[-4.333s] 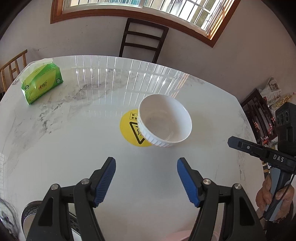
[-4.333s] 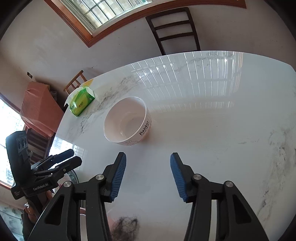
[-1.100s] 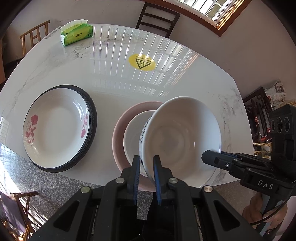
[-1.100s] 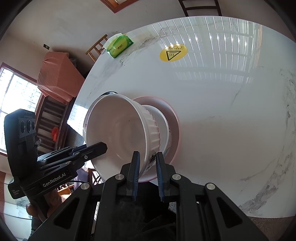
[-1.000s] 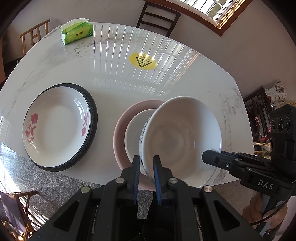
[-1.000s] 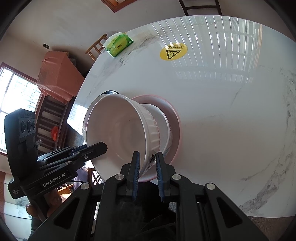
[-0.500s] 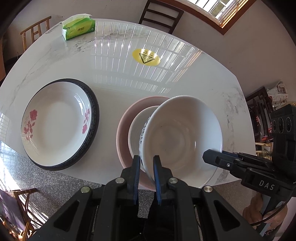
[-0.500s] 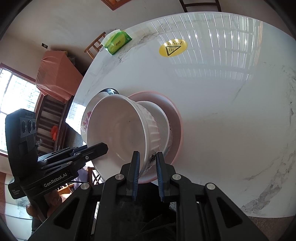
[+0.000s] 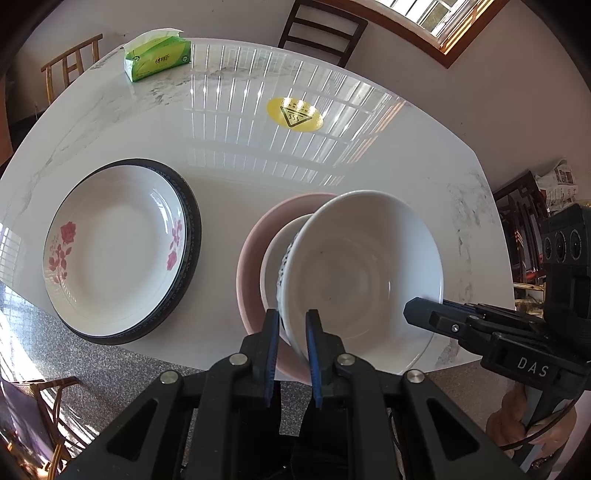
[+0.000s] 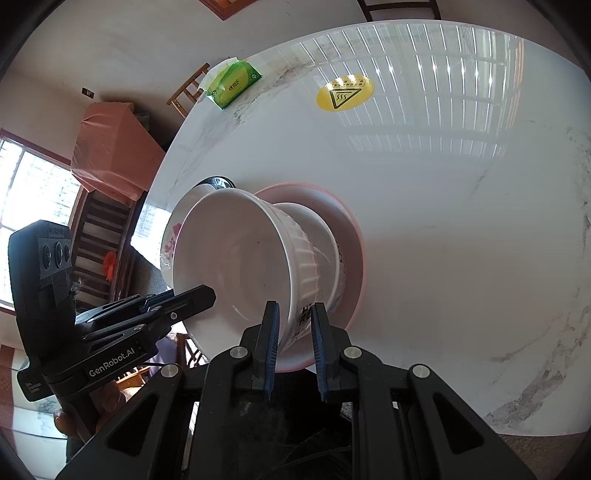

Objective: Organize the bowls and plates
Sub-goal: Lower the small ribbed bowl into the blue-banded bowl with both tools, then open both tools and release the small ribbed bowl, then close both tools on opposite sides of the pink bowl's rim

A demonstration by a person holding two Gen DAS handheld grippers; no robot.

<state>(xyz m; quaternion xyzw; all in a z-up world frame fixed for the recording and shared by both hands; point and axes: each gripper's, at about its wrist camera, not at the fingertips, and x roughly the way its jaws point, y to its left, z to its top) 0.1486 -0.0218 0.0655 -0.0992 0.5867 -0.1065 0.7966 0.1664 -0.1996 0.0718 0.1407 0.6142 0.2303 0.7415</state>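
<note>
A white ribbed bowl (image 9: pixel 362 273) sits tilted inside a second white bowl (image 9: pixel 275 243) on a pink plate (image 9: pixel 255 243). My left gripper (image 9: pixel 291 332) is shut on the ribbed bowl's near left rim. My right gripper (image 10: pixel 293 328) is shut on its opposite rim; there the ribbed bowl (image 10: pixel 236 266) hides most of the lower bowl (image 10: pixel 328 254) and the pink plate (image 10: pixel 351 229). A white flowered plate (image 9: pixel 114 243) lies in a black-rimmed plate (image 9: pixel 190 236) to the left.
The white marble table (image 9: pixel 229 147) carries a round yellow warning sticker (image 9: pixel 294 113) at the middle and a green tissue pack (image 9: pixel 159 59) at the far left. Wooden chairs (image 9: pixel 321 29) stand beyond the table. The stack sits near the table's front edge.
Both grippers, which stood open 4.3 s ago, are shut on the ribbed bowl. Over the last second both views have crept slightly closer to the table; the bowl stays in the stack.
</note>
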